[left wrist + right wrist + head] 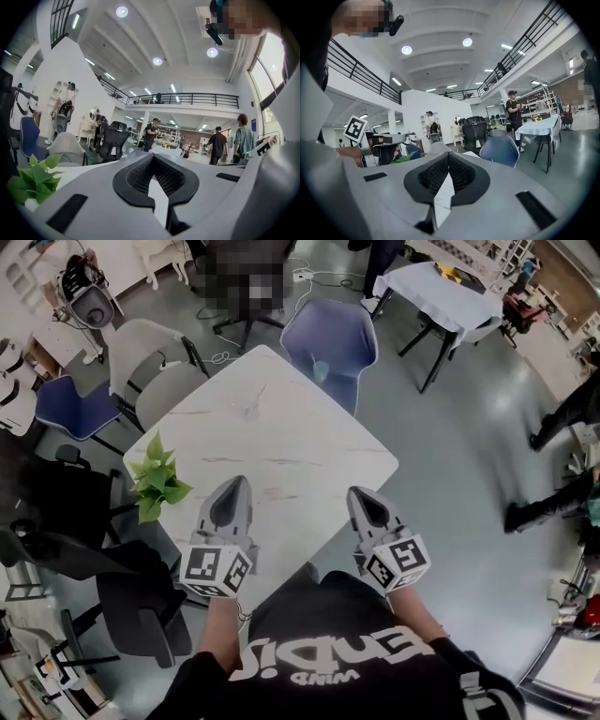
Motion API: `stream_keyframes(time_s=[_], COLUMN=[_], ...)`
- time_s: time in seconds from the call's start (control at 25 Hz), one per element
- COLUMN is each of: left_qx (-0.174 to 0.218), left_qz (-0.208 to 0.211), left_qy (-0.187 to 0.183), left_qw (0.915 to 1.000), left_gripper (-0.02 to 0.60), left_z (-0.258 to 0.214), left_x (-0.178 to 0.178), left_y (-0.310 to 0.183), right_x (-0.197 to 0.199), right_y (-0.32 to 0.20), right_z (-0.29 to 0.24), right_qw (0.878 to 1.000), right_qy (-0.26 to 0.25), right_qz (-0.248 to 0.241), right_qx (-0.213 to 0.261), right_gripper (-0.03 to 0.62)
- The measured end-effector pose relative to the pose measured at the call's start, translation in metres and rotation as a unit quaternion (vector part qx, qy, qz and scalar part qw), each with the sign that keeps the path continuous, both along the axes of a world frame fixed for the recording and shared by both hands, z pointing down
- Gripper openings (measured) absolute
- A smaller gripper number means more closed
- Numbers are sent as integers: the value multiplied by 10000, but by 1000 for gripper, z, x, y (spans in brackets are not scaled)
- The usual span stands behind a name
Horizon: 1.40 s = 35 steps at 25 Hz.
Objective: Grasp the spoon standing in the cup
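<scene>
Our grey left tool (234, 486) and right tool (362, 495), jaws together and empty, hover at lower frame over the white marble counter (309, 460). The thin spoon (258, 397) in a faint clear cup (249, 412) stands upper centre.

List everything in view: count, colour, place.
table: one, white marbled, centre.
plant: one, green, at the table's left edge.
small clear thing: one, mid-table, too faint to name.
blue chairs: two, one beyond the table, one at far left.
grey chairs: two, left of the table.
black chair: one, lower left.
cloth-covered table: one, white, upper right.
left gripper: one, grey, shut, empty, over the table's near edge.
right gripper: one, grey, shut, empty, beside it.
</scene>
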<state>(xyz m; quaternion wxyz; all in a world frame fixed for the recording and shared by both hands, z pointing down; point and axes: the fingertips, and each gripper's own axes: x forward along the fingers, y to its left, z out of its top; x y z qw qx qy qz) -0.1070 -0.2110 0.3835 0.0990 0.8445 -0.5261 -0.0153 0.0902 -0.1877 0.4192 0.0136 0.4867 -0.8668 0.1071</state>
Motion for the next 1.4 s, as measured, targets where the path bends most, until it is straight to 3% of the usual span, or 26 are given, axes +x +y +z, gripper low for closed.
stream_keyframes(time_s=[0.28, 0.96, 1.0, 1.08, 1.2, 1.4], left_qx=[-191, 34, 45, 86, 159, 247], left_qz=[-144, -728, -783, -889, -1043, -1007], left_qy=[-157, -390, -391, -405, -497, -689], left_qw=[9996, 9966, 9961, 9952, 9932, 9922], left_gripper=[14, 16, 26, 132, 234, 244], left_z=[8, 4, 5, 4, 3, 1], left_x=[9, 16, 15, 14, 11, 13], left_y=[-24, -44, -45, -48, -53, -59], right_x=[3, 5, 4, 4, 4, 6], right_y=[-25, -79, -81, -84, -88, -91], right_z=[-4, -8, -6, -4, -3, 0], right_qw=[9998, 9970, 9967, 9964, 9960, 9957], right_qy=[-12, -126, -137, -155, -181, -191], right_qz=[-150, -767, -799, -836, -868, -895], right_qx=[-99, -22, -28, -47, -63, -117], right_gripper=[12, 12, 12, 12, 12, 12])
